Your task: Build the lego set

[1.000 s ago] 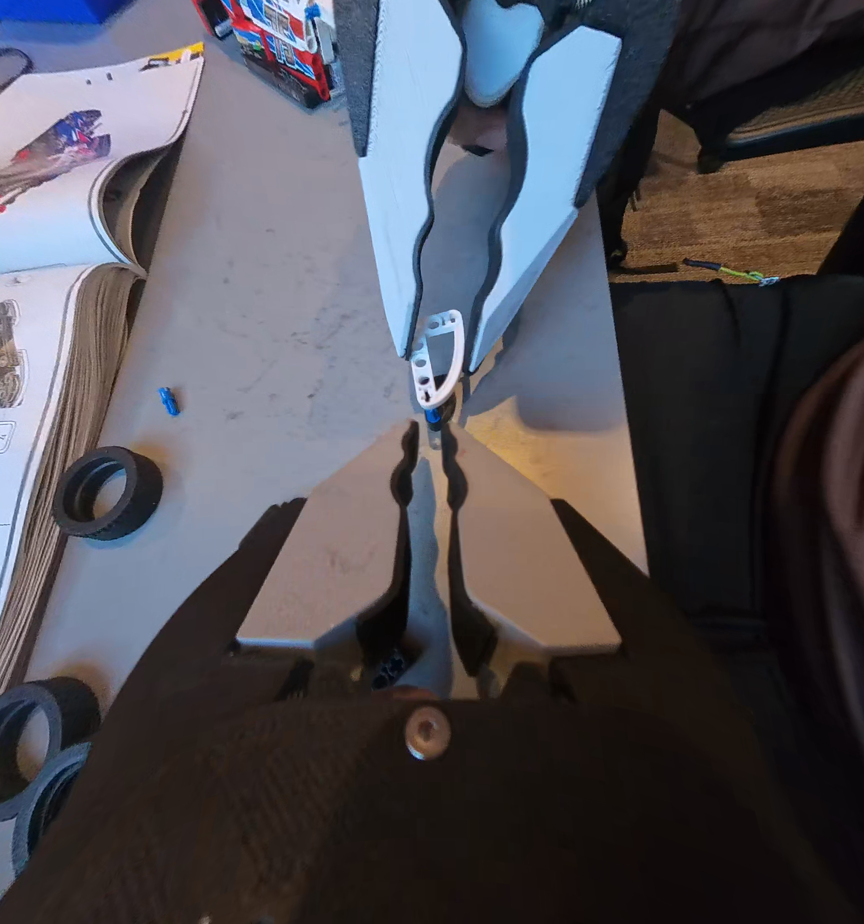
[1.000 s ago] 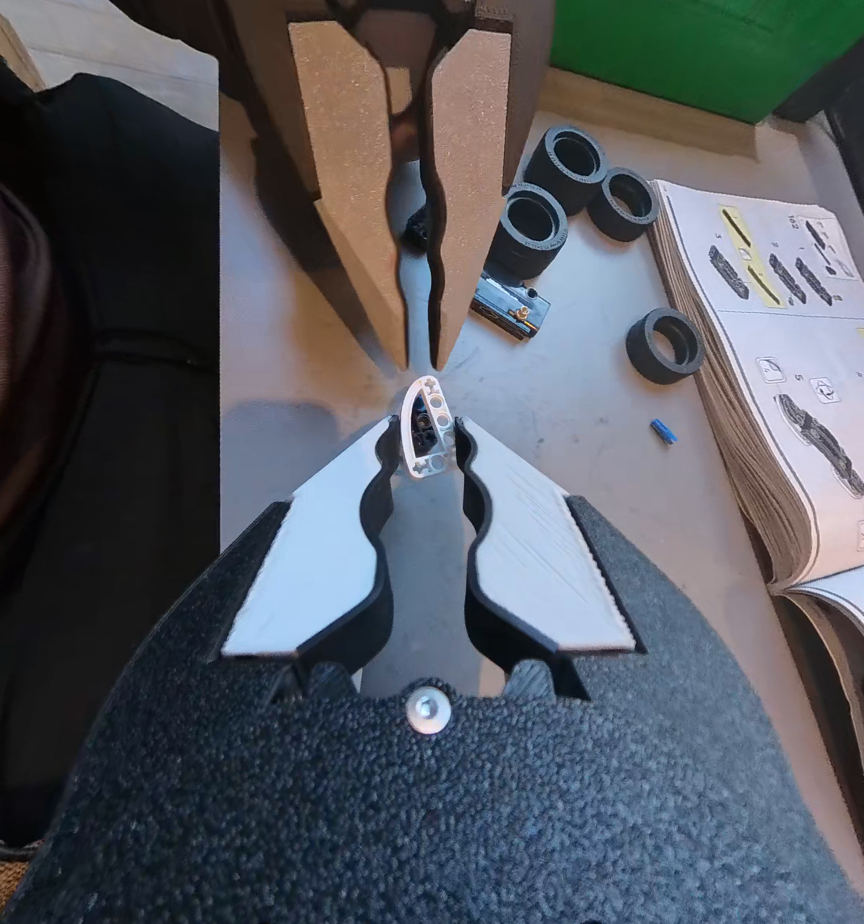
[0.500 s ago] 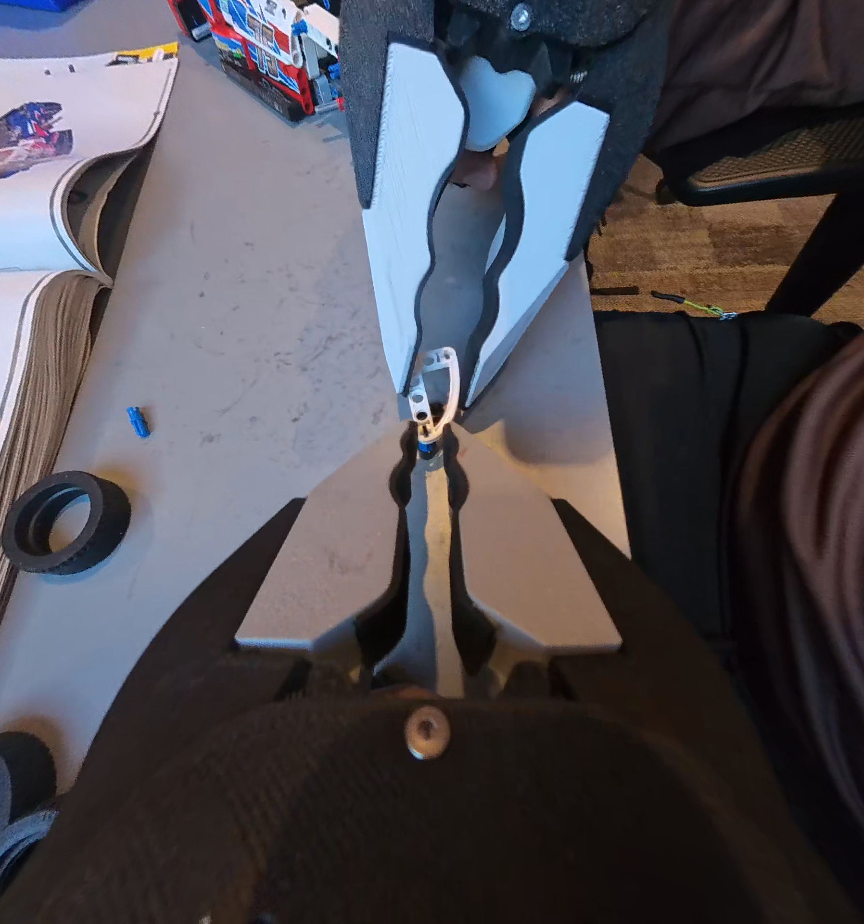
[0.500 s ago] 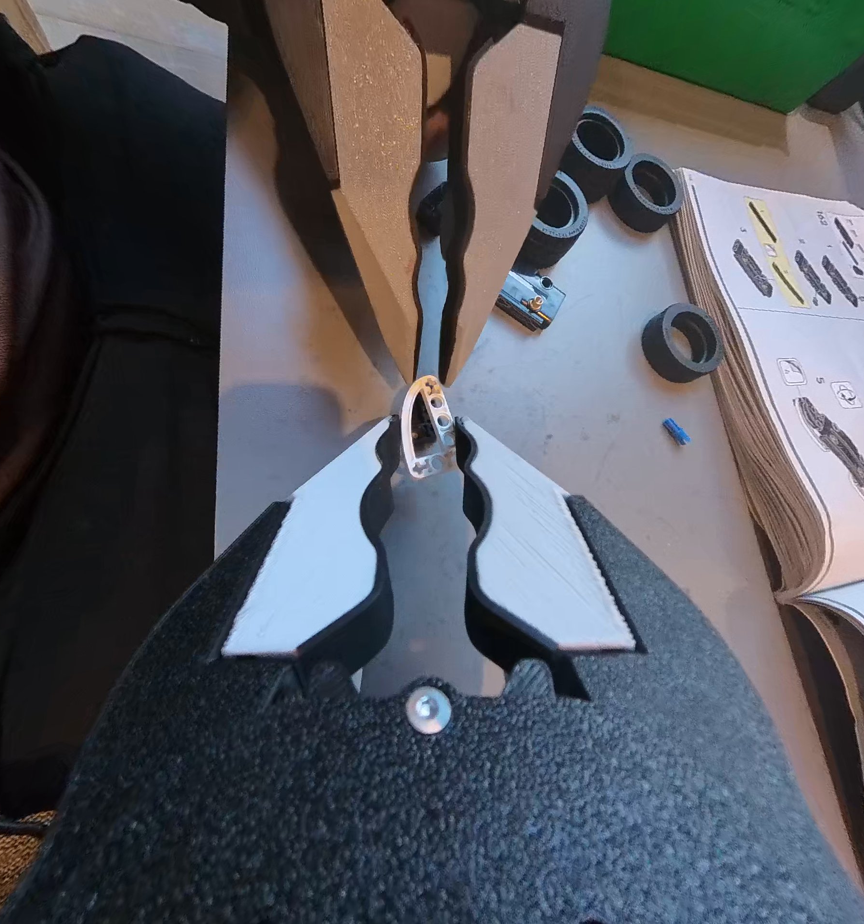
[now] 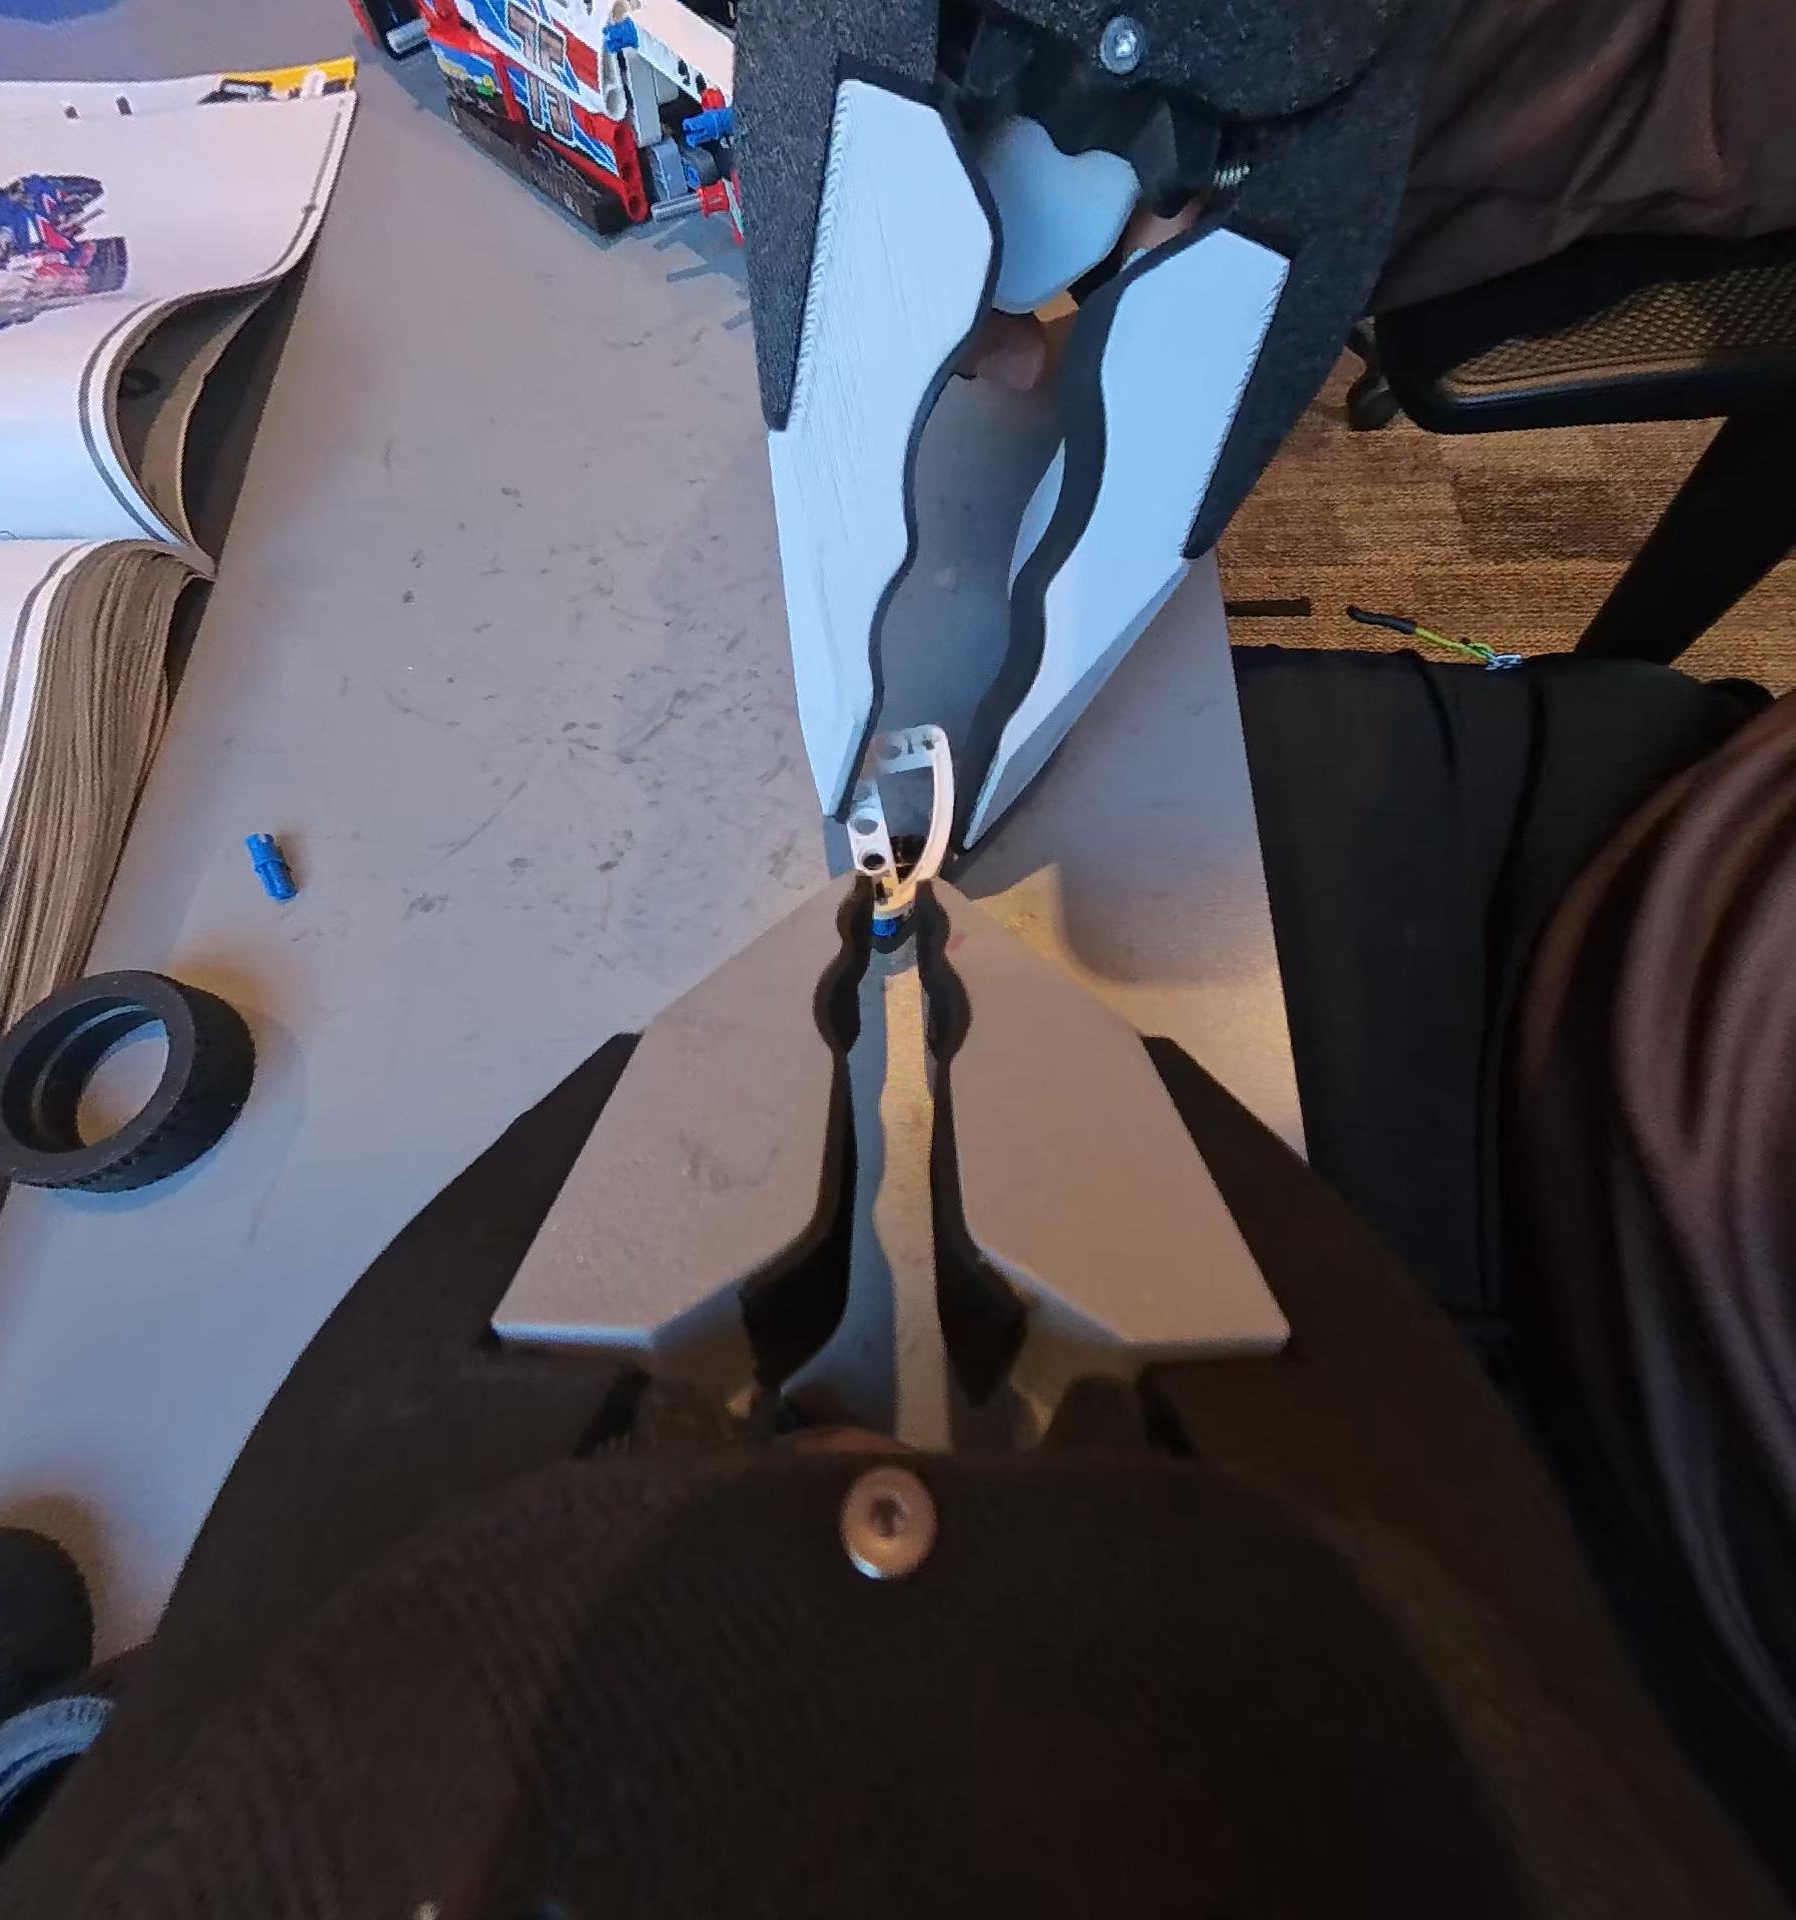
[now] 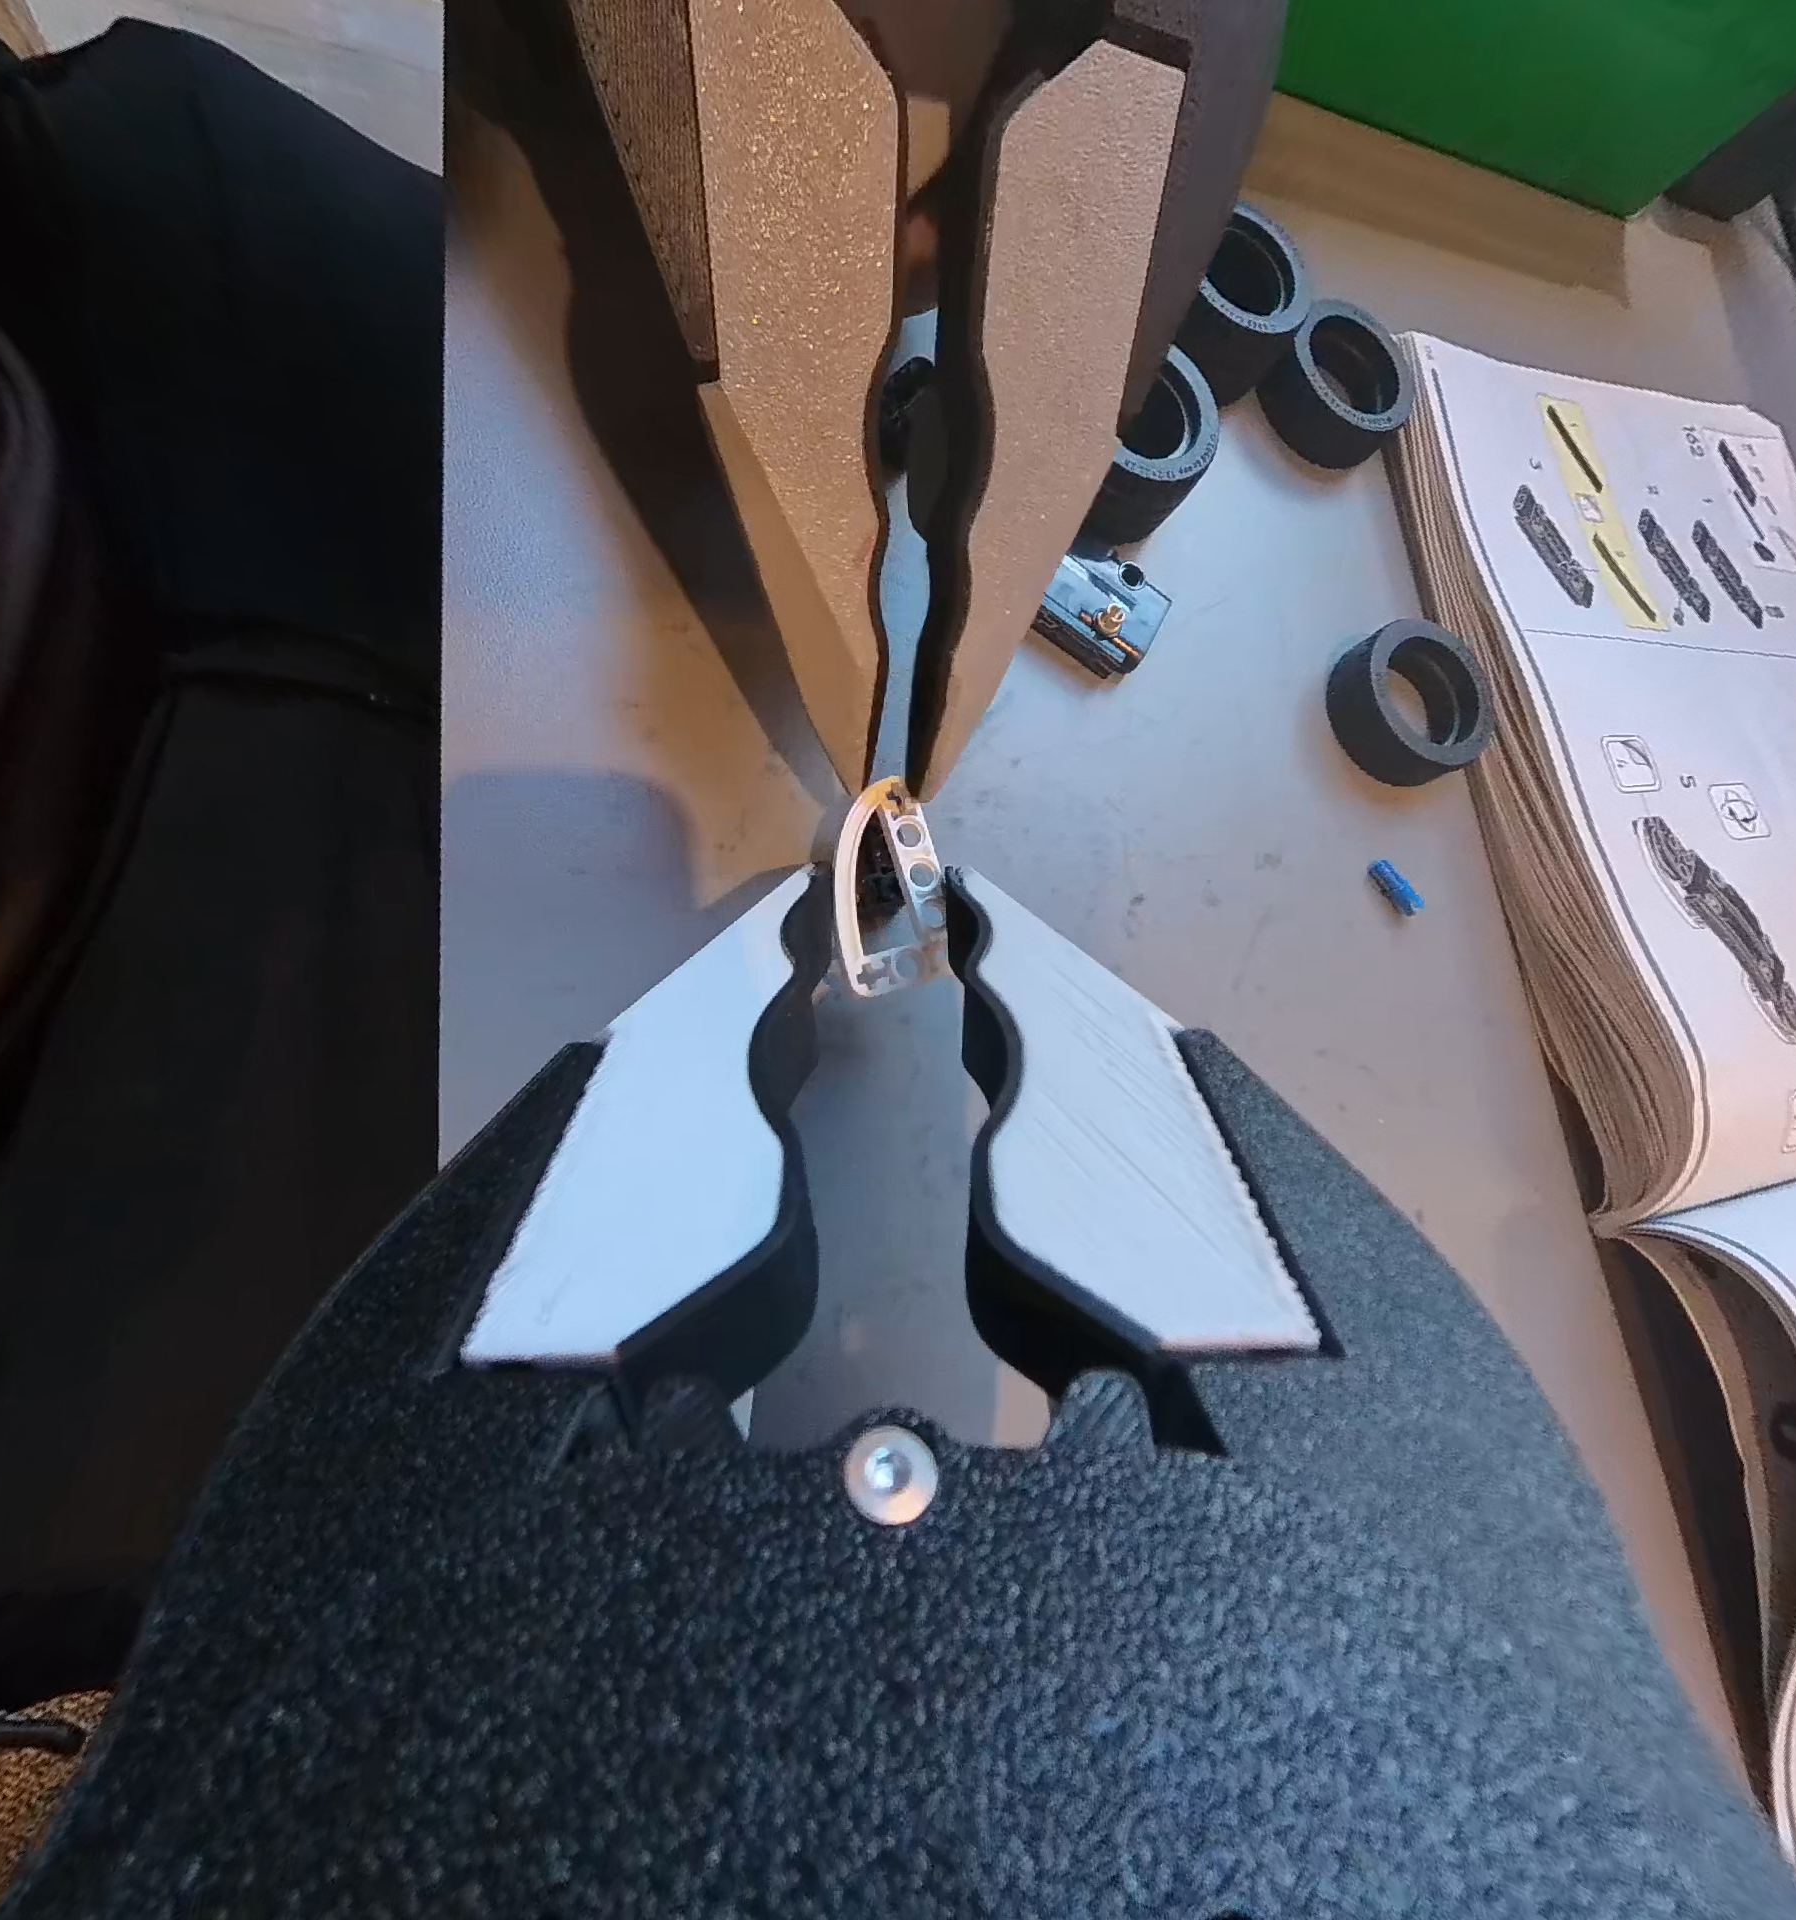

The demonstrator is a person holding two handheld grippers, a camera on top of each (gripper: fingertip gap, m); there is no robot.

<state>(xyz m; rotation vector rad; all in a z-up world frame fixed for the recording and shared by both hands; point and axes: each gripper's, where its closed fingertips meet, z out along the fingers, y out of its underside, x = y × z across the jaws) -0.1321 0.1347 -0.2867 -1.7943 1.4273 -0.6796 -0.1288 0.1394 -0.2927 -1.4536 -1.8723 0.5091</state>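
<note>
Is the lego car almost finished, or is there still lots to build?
Still lots. Done: a red, white and blue model stands at the table's far end. In hand: the right claw grips a white curved piece while the left claw brings a blue pin to it. Left: loose tyres, another blue pin, and the open instruction book.

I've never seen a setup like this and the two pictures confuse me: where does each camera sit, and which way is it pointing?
Left wrist view: on the left gripper, looking along its grey fingers over the table at the right gripper; a dark-clothed lap at right.
Right wrist view: on the right gripper, looking back at the left gripper; the lap at left.
Shared: the curved white piece, loose blue pin, single black tyre, open instruction book.
</note>
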